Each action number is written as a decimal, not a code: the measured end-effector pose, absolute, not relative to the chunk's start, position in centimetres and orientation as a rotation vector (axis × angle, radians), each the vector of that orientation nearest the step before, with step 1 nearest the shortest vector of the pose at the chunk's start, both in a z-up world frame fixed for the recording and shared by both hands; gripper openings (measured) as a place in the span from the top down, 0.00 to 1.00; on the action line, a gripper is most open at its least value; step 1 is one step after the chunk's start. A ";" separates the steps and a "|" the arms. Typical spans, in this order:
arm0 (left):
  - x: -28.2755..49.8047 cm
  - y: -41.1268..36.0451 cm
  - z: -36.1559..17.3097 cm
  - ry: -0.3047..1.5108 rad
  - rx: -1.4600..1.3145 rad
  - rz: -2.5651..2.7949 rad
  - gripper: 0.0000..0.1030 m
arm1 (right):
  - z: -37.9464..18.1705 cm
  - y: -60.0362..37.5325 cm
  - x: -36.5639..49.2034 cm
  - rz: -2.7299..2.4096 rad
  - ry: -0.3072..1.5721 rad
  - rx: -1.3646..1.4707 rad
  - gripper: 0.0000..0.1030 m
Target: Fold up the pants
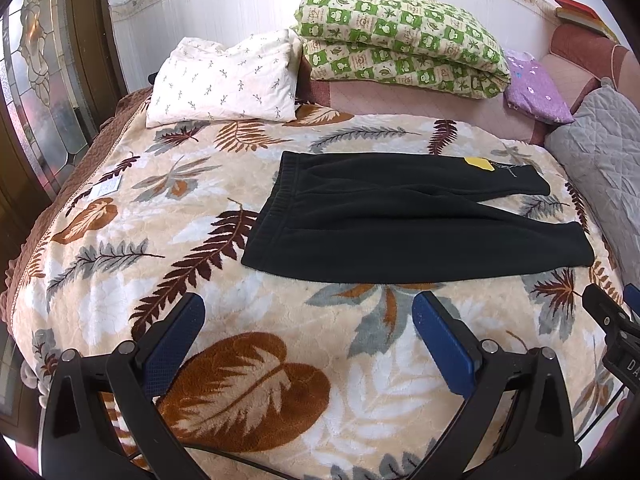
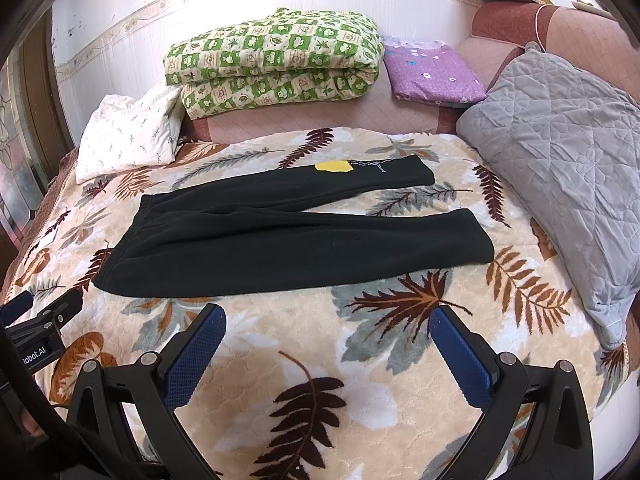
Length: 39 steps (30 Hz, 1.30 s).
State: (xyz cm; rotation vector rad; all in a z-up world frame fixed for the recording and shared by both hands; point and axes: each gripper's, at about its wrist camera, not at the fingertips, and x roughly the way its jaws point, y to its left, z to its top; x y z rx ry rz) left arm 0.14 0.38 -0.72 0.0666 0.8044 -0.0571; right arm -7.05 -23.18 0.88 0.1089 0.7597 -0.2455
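Note:
Black pants (image 1: 384,220) (image 2: 280,236) lie flat on a leaf-patterned blanket (image 1: 248,320) (image 2: 360,360), waistband to the left and both legs spread toward the right. A yellow tag (image 1: 480,163) (image 2: 334,166) sits on the far leg. My left gripper (image 1: 308,320) hovers open above the blanket, short of the pants' near edge, holding nothing. My right gripper (image 2: 328,332) is likewise open and empty, just short of the near leg. Each gripper shows at the edge of the other's view: the right gripper (image 1: 616,320) and the left gripper (image 2: 44,320).
At the back lie a white pillow (image 1: 224,80) (image 2: 128,136), a folded green checked quilt (image 1: 400,40) (image 2: 272,64) and a folded purple cloth (image 1: 536,88) (image 2: 432,72). A grey quilted pillow (image 1: 600,160) (image 2: 560,160) lies at the right. A wooden glass-panelled door (image 1: 44,80) stands left.

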 end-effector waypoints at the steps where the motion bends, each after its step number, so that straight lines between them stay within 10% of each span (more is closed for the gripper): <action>1: 0.2 0.4 -0.8 0.807 0.067 -0.057 0.00 | 0.9 -23.2 -7.1 -0.246 0.760 0.109 0.01; 39: 0.4 0.5 -1.5 0.823 0.073 -0.061 0.00 | -0.2 -23.2 -6.7 -0.242 0.772 0.104 0.01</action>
